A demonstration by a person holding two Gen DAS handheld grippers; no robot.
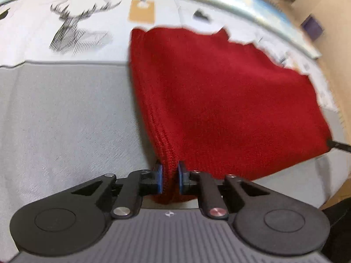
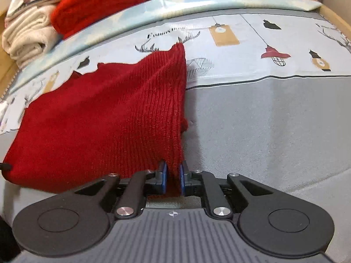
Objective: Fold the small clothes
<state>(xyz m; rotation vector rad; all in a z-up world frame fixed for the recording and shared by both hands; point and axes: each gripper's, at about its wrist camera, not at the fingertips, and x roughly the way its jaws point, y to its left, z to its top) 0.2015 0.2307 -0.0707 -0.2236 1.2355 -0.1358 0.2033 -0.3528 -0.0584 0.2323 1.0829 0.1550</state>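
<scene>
Left tool [image 1: 170, 178] pinches red knit garment [image 1: 219, 100] corner; right tool [image 2: 173, 180] likewise.

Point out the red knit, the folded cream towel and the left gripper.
red knit [image 2: 98, 120], right wrist view, ribbed middle
folded cream towel [image 2: 26, 37], right wrist view, folded edge
left gripper [image 1: 170, 178], left wrist view, between fingertips

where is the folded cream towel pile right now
Right wrist view, far upper left: the folded cream towel pile sits beside the folded red knit, beyond the printed bedsheet.
</scene>
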